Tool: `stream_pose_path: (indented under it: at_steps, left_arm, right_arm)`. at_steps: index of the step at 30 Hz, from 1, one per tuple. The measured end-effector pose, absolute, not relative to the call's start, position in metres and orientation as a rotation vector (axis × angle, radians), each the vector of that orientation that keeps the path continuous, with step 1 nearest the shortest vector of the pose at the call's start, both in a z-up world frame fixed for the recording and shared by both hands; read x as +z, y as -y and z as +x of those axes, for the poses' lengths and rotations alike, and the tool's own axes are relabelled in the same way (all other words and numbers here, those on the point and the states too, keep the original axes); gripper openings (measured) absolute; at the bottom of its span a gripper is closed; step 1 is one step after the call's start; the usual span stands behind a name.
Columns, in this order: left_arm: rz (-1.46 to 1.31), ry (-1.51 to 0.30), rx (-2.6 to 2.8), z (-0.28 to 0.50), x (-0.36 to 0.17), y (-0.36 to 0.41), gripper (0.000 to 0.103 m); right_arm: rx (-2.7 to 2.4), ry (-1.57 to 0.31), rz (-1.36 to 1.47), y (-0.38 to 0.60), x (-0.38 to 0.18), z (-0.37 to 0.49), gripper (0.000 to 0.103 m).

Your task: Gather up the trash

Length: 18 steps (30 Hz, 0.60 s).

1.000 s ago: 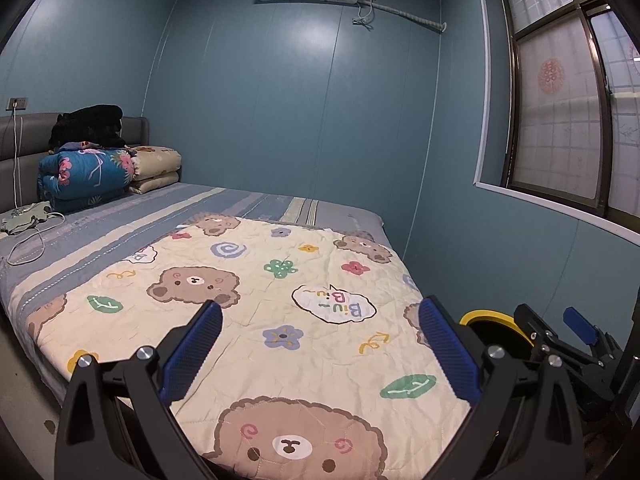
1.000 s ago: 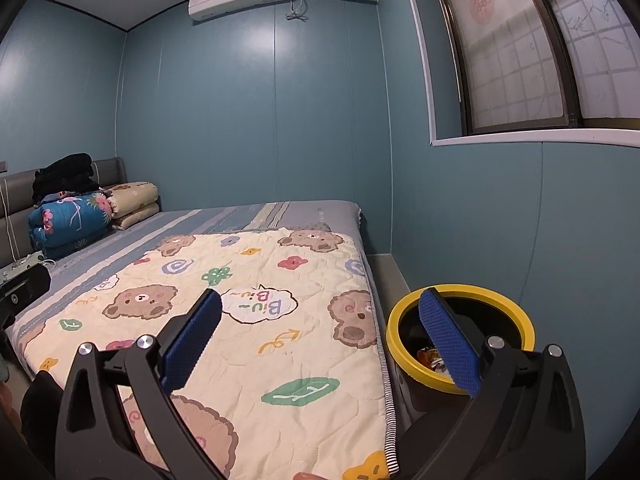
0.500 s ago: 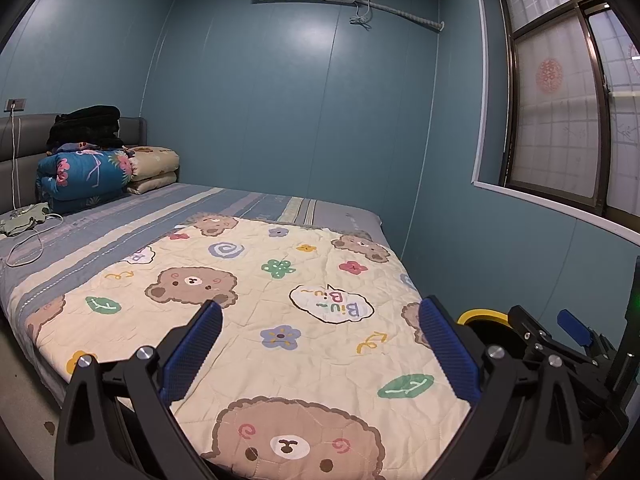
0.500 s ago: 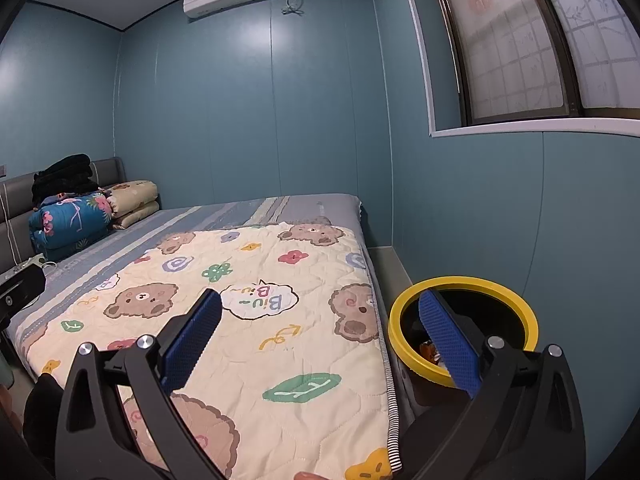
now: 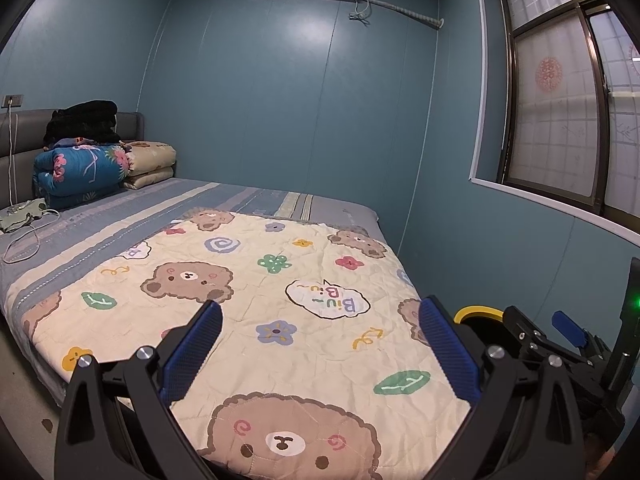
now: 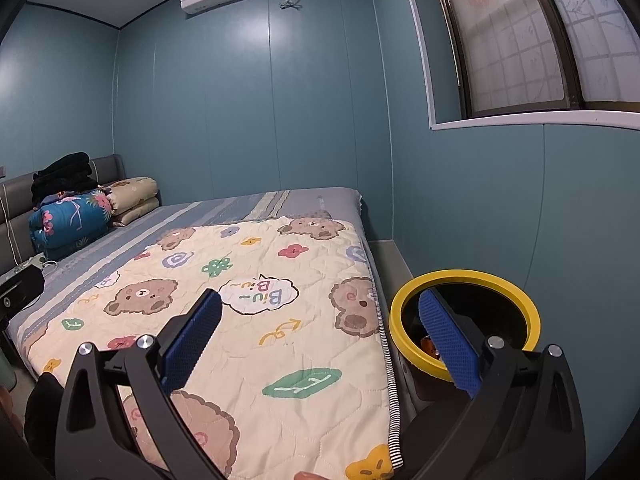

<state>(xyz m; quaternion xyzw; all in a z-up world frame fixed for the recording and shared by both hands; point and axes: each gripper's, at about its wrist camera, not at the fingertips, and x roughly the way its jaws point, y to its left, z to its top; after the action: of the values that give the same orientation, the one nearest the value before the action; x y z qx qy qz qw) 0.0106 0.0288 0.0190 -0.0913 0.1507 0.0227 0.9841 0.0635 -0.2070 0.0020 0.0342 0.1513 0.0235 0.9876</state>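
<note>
A black bin with a yellow rim (image 6: pixel 516 292) stands on the floor between the bed and the right wall; something orange (image 6: pixel 430 347) lies inside it. Only an arc of that yellow rim (image 5: pixel 478 313) shows in the left wrist view. My right gripper (image 6: pixel 320 340) hangs open over the quilt's right edge, its right pad in front of the bin's mouth, nothing between the pads. My left gripper (image 5: pixel 320 344) is open and empty above the foot of the bear-print quilt (image 5: pixel 280 300). The right gripper's body (image 5: pixel 560 344) shows at the right of the left wrist view.
The bed (image 6: pixel 256 208) fills the middle of the room, with folded quilts (image 5: pixel 80 168) and dark clothes at the headboard. A cable and small green pouch (image 5: pixel 24 220) lie at the bed's left side. A window (image 6: pixel 540 32) is set in the right wall.
Both views have drifted slightly; the right gripper has tipped a bit, so the bin sits lower and closer to its right pad. Both grippers stay open and empty.
</note>
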Motion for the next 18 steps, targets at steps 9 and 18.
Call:
stream_pose_path:
  at_steps: [9, 18]
  left_arm:
    - [-0.187, -0.306, 0.044, 0.0102, 0.0182, -0.0298, 0.095]
    - [-0.187, -0.306, 0.042, 0.0096, 0.0189, -0.0292, 0.095]
  right_arm:
    - [0.049, -0.306, 0.069, 0.2067, 0.0009, 0.0634, 0.095]
    - [0.048, -0.308, 0.071, 0.2064, 0.0004, 0.0642, 0.095]
